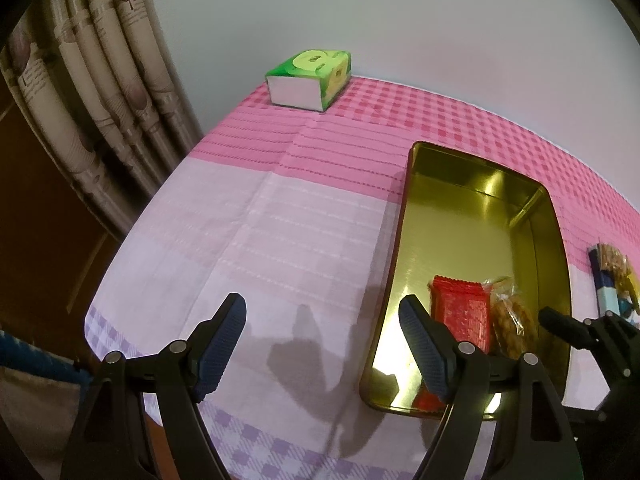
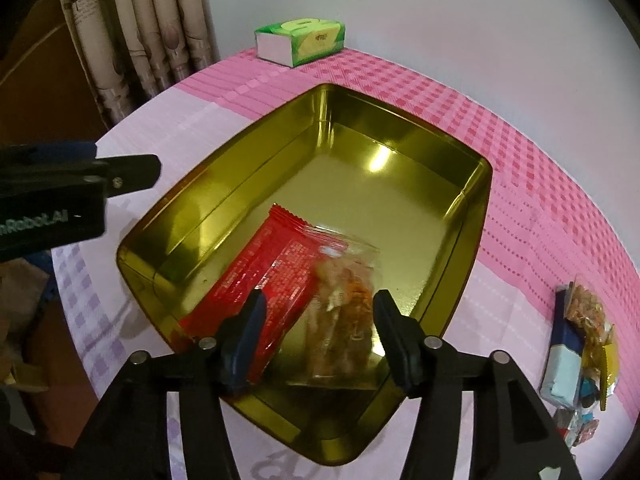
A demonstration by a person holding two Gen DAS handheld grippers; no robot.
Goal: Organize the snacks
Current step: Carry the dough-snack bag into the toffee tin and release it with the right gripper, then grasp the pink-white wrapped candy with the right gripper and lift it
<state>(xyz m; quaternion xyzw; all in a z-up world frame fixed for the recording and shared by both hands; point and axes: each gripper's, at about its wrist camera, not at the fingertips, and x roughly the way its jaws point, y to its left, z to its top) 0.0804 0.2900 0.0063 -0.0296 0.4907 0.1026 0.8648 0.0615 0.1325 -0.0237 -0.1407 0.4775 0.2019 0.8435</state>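
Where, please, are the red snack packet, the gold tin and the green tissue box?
red snack packet [image 2: 264, 276]: right wrist view, middle of its wrapper.
gold tin [image 2: 224, 196]: right wrist view, left inner wall.
green tissue box [image 1: 310, 76]: left wrist view, its top and front.

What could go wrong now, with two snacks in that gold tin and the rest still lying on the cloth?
The right gripper hangs open just above the clear nut bag; as it lifts away, a finger could snag the bag and drag it out.

The bag overlaps the red packet, so later snacks may pile unevenly.

The remaining snacks lie near the table edge and could be knocked off.
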